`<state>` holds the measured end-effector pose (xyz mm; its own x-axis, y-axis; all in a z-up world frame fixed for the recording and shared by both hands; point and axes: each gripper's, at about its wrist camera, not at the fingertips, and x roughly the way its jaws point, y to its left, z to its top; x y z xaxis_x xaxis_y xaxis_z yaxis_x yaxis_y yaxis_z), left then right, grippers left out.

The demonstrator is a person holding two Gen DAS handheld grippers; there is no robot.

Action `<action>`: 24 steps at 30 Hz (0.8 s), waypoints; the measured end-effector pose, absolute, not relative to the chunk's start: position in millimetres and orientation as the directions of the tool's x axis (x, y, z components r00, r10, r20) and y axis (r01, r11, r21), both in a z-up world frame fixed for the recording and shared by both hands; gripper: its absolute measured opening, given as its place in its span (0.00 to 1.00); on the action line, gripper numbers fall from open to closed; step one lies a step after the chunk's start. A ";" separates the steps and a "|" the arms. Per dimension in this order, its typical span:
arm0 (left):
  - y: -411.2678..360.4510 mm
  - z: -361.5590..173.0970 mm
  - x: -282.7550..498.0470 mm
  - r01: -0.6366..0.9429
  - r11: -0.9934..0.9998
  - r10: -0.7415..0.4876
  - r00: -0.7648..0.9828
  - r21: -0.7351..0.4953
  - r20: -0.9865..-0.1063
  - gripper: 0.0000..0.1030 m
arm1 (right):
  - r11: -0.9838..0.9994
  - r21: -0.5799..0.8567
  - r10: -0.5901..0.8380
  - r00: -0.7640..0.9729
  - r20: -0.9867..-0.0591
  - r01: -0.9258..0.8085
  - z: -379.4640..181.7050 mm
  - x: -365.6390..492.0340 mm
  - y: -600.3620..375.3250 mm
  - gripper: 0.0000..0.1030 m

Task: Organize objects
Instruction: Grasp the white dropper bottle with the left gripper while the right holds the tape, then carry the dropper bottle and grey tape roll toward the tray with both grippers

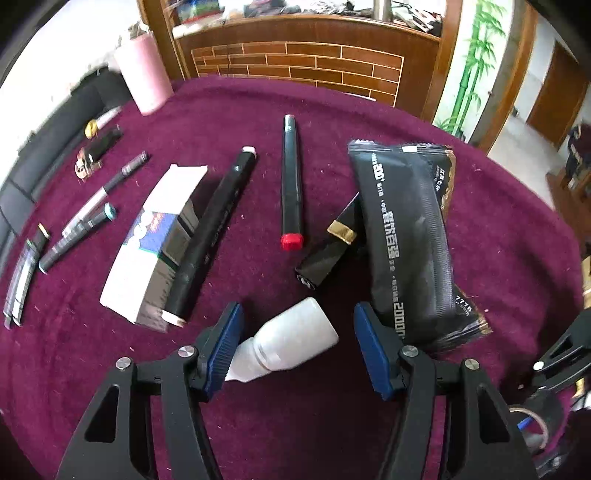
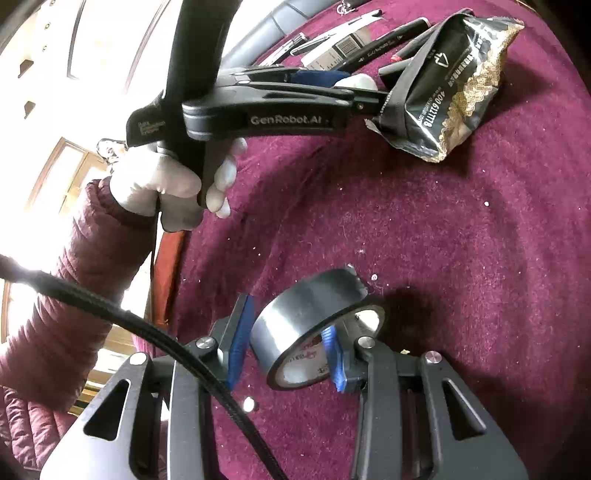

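Sorting underway, two items not yet placed.
Pens, markers and white box (image 1: 155,243) lined up at left of frame; white bottle (image 1: 291,341) between half-open left gripper (image 1: 299,349), right pad clear; tape roll (image 2: 317,332) clamped in narrow right gripper (image 2: 288,345), lower centre.

- The tape roll (image 1: 535,424) is cut off near the left wrist view's lower right edge.
- Pens (image 2: 332,33) at the table's far edge are too blurred to distinguish.
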<state>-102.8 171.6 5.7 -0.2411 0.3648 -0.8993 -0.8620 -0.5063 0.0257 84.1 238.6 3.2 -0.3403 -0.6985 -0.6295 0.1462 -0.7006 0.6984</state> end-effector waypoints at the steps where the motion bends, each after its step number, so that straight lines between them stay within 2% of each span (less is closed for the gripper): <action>1: 171.4 6.1 -102.1 -0.862 -0.506 0.368 -0.233 0.016 -0.900 0.47 | -0.701 0.699 -0.698 -0.340 -0.630 0.146 3.1 84.7 238.6 0.33; 3: 169.9 6.9 -99.5 -0.870 -0.493 0.367 -0.216 0.008 -0.905 0.39 | -0.700 0.699 -0.699 -0.340 -0.630 0.144 3.0 85.0 238.4 0.33; 11: 152.1 9.2 -57.6 -0.912 -0.409 0.312 -0.156 0.016 -0.937 0.39 | -0.704 0.696 -0.693 -0.346 -0.632 0.140 2.5 89.7 237.5 0.33; 19: 146.1 13.0 -27.7 -0.943 -0.321 0.272 -0.178 0.085 -0.946 0.40 | -0.721 0.680 -0.677 -0.351 -0.647 0.136 2.7 85.1 235.6 0.33; 24: 126.2 23.2 -21.9 -0.935 -0.344 0.293 -0.196 0.088 -0.936 0.40 | -0.717 0.683 -0.680 -0.352 -0.643 0.137 5.2 73.0 235.6 0.33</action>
<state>-21.9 126.2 23.2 -0.1956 0.2928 -0.9359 -0.9347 -0.3444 0.0876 73.0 235.6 5.2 -0.3516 -0.6803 -0.6432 0.1371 -0.7170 0.6834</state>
